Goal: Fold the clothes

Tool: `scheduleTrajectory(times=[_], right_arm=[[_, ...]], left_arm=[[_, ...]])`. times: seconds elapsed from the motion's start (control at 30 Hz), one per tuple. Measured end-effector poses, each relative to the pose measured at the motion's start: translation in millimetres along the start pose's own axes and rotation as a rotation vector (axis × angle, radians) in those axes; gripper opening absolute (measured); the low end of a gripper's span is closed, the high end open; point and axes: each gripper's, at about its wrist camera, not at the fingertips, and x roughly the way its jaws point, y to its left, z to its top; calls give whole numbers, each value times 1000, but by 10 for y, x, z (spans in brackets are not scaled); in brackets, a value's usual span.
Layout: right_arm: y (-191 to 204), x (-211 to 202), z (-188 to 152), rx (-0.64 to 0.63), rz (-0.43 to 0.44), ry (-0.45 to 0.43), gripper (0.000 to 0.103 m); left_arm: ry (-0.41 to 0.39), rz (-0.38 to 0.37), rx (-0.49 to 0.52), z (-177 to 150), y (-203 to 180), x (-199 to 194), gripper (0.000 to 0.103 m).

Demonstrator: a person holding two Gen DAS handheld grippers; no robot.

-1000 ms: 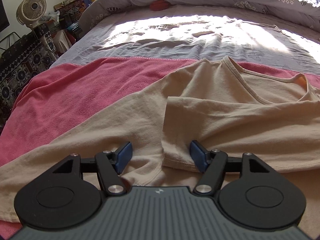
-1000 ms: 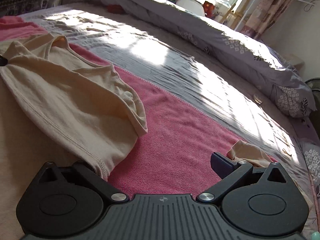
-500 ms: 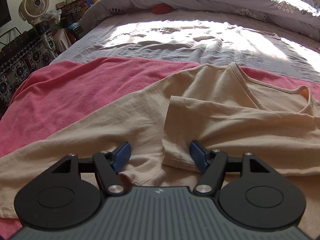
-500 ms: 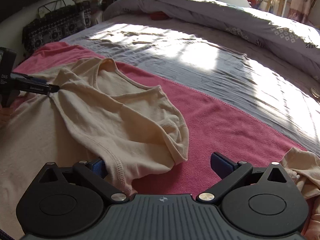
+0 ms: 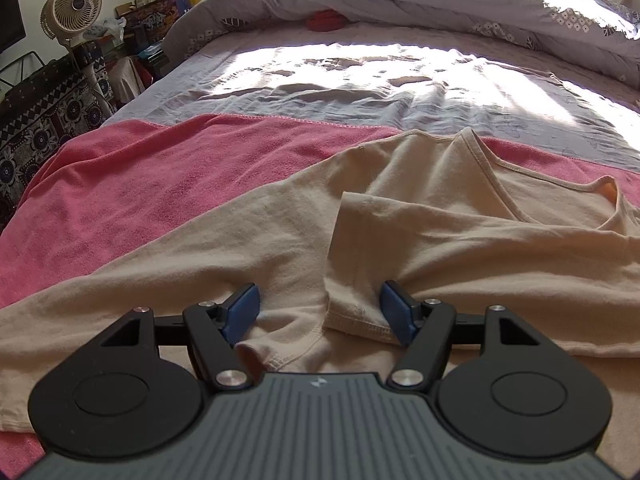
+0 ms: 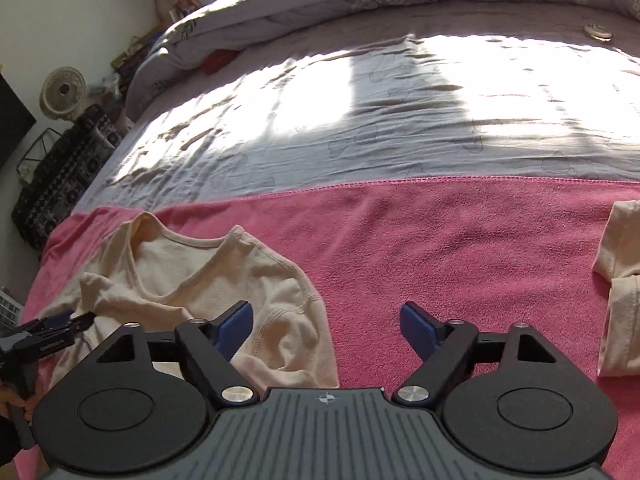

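Bedroom w/ a fan (image 5: pixel 71 7) far left; bed (image 5: pixel 360 80) in grey sheet, pink towel (image 5: pixel 160 176) across the near part. Beige shirt (image 5: pixel 420 216) lies on the towel. Left gripper (image 5: pixel 319 307) released, sleeve hem bunched between its pads. Right gripper (image 6: pixel 327 325) released, jaws just closing, shirt's edge between them.

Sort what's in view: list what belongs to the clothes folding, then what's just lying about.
Part of the job:
- beige shirt
- pink towel under it
- second beige garment at the right edge

Lying about:
- desk fan
- grey duvet
- red item by the duvet
- patterned cloth
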Motion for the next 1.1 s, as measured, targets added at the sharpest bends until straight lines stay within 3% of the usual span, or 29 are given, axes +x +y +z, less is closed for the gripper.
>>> scheduleTrajectory(times=[0.03, 0.07, 0.2, 0.3, 0.33, 0.37, 0.47, 0.53, 0.63, 0.7, 0.73, 0.9, 0.97, 1.1], right_arm=[[83, 176, 73, -50, -32, 40, 51], [183, 291, 108, -99, -53, 59, 49], [563, 431, 130, -253, 35, 98, 49], [734, 460, 79, -346, 45, 125, 46], [722, 451, 87, -339, 26, 121, 32], [681, 432, 121, -306, 8, 114, 11], [645, 376, 235, -261, -11, 85, 10], [716, 340, 271, -297, -49, 40, 10], [893, 315, 292, -438, -145, -83, 10], [881, 350, 327, -464, -192, -143, 10], [793, 376, 372, -415, -196, -139, 11], [249, 238, 441, -140, -150, -134, 39], [0, 50, 307, -36, -82, -135, 59], [-369, -112, 19, 134, 55, -92, 59]], left_arm=[[2, -2, -2, 2, 6, -3, 69], [4, -4, -1, 3, 10, -3, 70], [31, -8, 1, 52, 17, -16, 70], [21, -73, -30, 255, 85, -185, 67], [17, -95, -40, 323, 107, -241, 67], [-19, -138, -26, 405, 105, -332, 68], [-69, -237, 20, 628, 0, -452, 68], [-73, -354, 9, 763, -97, -447, 68], [-10, -610, -79, 970, -295, -247, 69], [49, -719, -148, 1066, -484, -16, 69], [83, -747, -174, 1097, -593, 115, 69], [242, -763, -229, 1090, -1057, 607, 69], [268, -796, -244, 1078, -1186, 709, 69], [344, -876, -313, 1056, -1434, 973, 70]])
